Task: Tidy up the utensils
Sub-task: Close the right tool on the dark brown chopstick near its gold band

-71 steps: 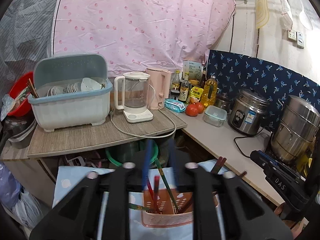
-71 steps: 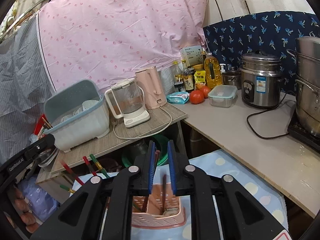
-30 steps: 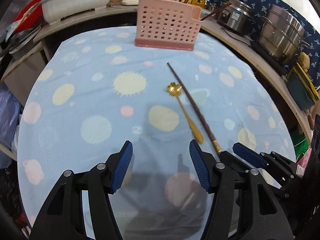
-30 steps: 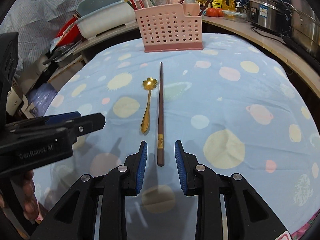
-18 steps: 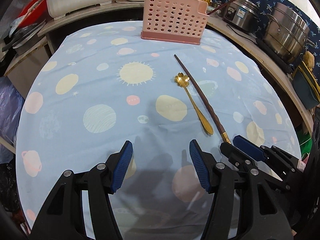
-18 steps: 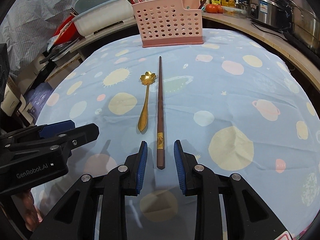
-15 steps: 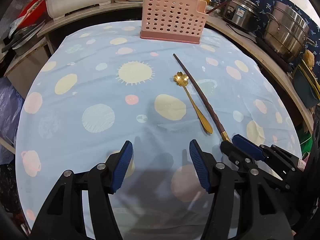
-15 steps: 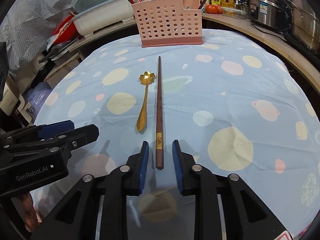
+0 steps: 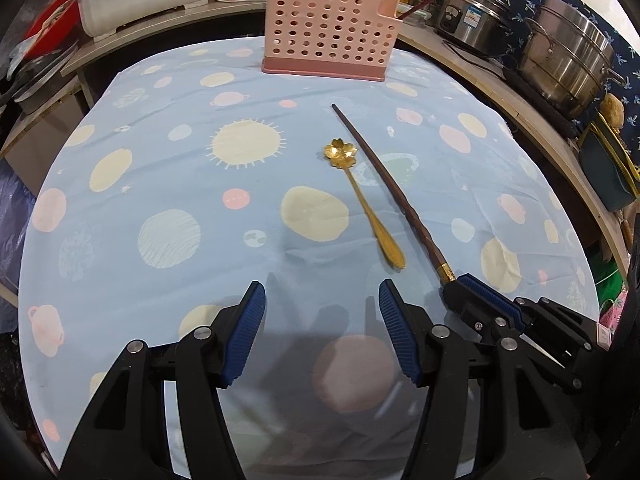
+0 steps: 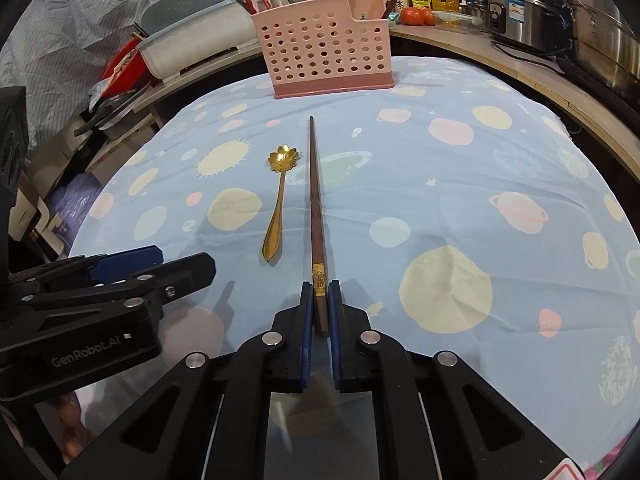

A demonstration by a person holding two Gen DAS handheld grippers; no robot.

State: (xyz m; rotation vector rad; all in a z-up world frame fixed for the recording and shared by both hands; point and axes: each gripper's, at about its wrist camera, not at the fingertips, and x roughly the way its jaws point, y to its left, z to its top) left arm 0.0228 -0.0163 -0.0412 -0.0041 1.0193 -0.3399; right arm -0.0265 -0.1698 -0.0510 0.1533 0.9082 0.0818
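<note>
A dark brown chopstick lies on the blue spotted tablecloth, pointing at the pink perforated utensil holder. My right gripper is shut on its near, gold-banded end. A gold flower-bowl spoon lies just left of it. In the left wrist view the chopstick and spoon lie ahead and to the right. My left gripper is open and empty above the cloth, left of the spoon's handle. The holder holds several chopsticks.
A dish rack and red bowl sit on the shelf at the back left. Steel pots and a rice cooker stand on the counter at the right. Tomatoes and bottles stand behind the holder.
My right gripper has moved forward and closed its fingers on the chopstick's near end. My left gripper has stayed open and barely moved.
</note>
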